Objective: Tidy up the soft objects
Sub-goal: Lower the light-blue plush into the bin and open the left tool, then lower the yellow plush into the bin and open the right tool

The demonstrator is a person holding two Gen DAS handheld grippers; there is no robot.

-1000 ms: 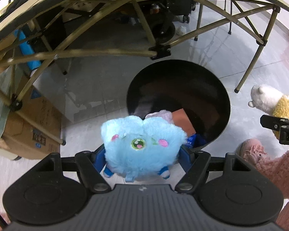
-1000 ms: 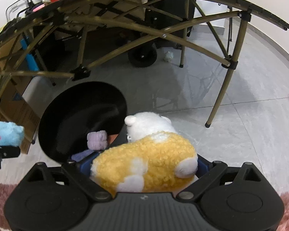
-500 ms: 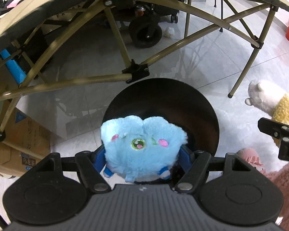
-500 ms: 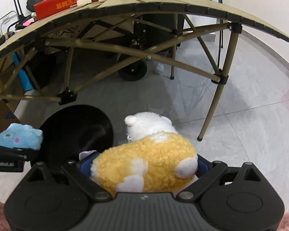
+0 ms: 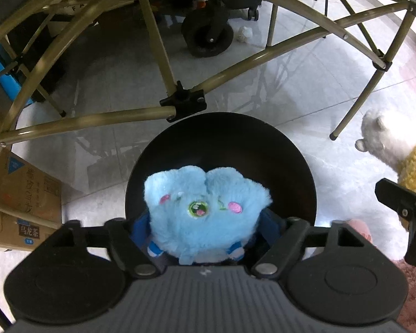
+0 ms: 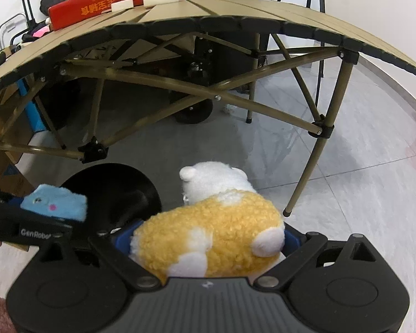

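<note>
A fluffy blue plush toy [image 5: 208, 208] sits between the blue pads of my left gripper [image 5: 208, 224], right above the open black round bin [image 5: 222, 138]. The jaws are opening, and the pads still touch the toy's sides. My right gripper [image 6: 208, 238] is shut on a yellow-and-white plush animal [image 6: 208, 227], whose white head points forward. It hangs to the right of the bin [image 6: 111, 183]. In the right wrist view the blue toy [image 6: 55, 202] and the left gripper [image 6: 27, 222] show at the left edge. The bin's contents are hidden.
A folding table's tan metal legs and braces [image 5: 163, 111] cross just beyond the bin. Cardboard boxes [image 5: 25, 202] stand on the floor at the left. A black wheel [image 5: 208, 36] sits under the table, and a red box [image 6: 116, 0] lies on top. Pink fuzzy fabric [image 5: 413, 291] is at lower right.
My left gripper carried the blue toy from beside the bin's near rim to over its opening, and its pads stand slightly wider. The right gripper lifted a little, still holding its toy.
</note>
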